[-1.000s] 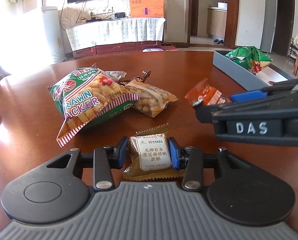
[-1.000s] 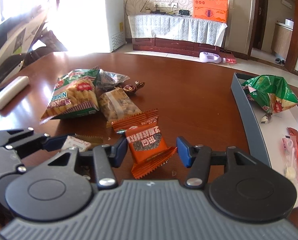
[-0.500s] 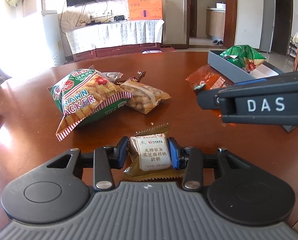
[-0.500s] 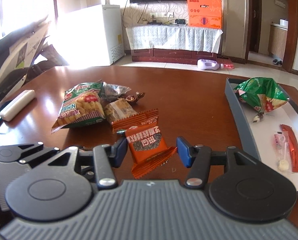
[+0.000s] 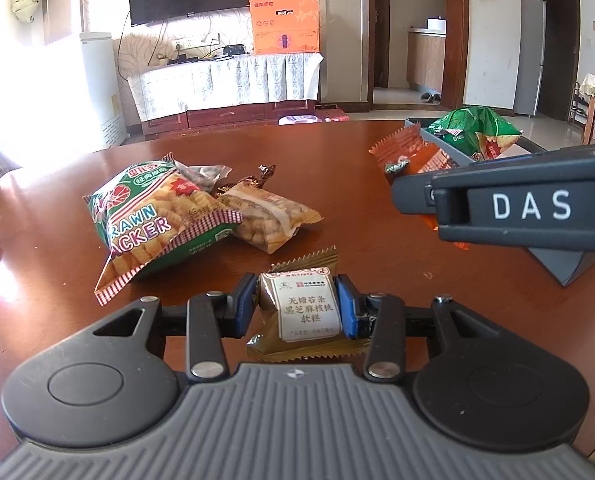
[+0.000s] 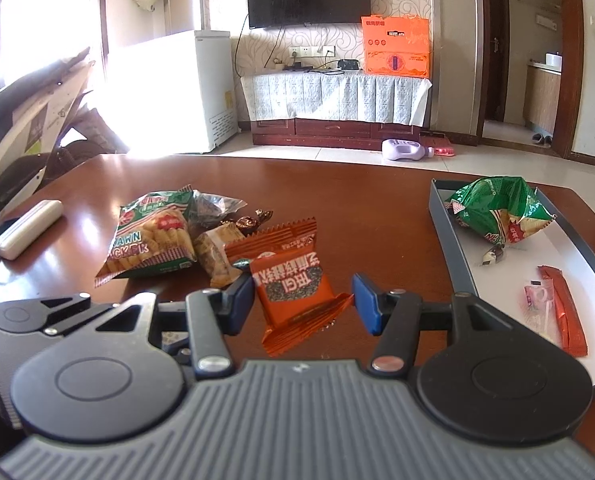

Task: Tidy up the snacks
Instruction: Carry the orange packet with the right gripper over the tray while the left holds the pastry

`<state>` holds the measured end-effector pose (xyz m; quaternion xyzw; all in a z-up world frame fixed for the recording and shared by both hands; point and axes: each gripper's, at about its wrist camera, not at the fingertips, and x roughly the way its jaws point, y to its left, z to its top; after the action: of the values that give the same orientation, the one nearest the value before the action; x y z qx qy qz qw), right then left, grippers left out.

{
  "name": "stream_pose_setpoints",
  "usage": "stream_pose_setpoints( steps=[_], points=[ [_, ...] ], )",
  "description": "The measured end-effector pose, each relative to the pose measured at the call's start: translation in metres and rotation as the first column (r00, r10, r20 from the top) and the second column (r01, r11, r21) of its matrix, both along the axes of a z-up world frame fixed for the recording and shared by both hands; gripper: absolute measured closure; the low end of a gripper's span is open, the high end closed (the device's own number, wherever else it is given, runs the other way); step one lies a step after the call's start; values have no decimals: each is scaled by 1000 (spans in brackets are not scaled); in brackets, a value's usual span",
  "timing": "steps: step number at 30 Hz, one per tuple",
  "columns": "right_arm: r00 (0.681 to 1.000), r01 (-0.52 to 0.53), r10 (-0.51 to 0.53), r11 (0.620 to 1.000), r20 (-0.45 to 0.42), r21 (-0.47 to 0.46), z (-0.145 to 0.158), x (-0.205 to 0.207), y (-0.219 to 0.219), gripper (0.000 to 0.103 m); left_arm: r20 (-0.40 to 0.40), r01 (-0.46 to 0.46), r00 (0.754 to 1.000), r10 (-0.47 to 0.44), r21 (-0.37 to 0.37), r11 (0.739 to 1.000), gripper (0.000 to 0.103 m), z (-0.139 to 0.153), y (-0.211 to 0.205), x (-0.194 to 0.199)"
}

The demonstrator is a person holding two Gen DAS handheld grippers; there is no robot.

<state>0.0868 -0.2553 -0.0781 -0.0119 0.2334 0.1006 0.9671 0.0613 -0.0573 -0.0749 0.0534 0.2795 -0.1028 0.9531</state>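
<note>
The round wooden counter (image 6: 337, 200) carries a grey tray (image 6: 453, 256) on the right, some snacks already inside. The right claw (image 6: 303, 300) carries an orange packet (image 6: 293, 284) on its left pad only, jaws wide: level it over the tray. The left claw (image 5: 295, 306) pinches a small gold packet (image 5: 309, 312); follow after.
</note>
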Motion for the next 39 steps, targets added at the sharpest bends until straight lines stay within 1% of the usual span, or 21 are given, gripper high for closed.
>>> stream_pose_setpoints(
  steps=[16,39],
  points=[
    [999,20,-20,1000,30,12,4,-7,-10,46,17,21,1000,-21,-11,1000,55,6,-15,0],
    [997,47,-48,998,53,30,11,-21,-22,46,9,55,998,-54,-37,998,55,11,-45,1]
  ],
)
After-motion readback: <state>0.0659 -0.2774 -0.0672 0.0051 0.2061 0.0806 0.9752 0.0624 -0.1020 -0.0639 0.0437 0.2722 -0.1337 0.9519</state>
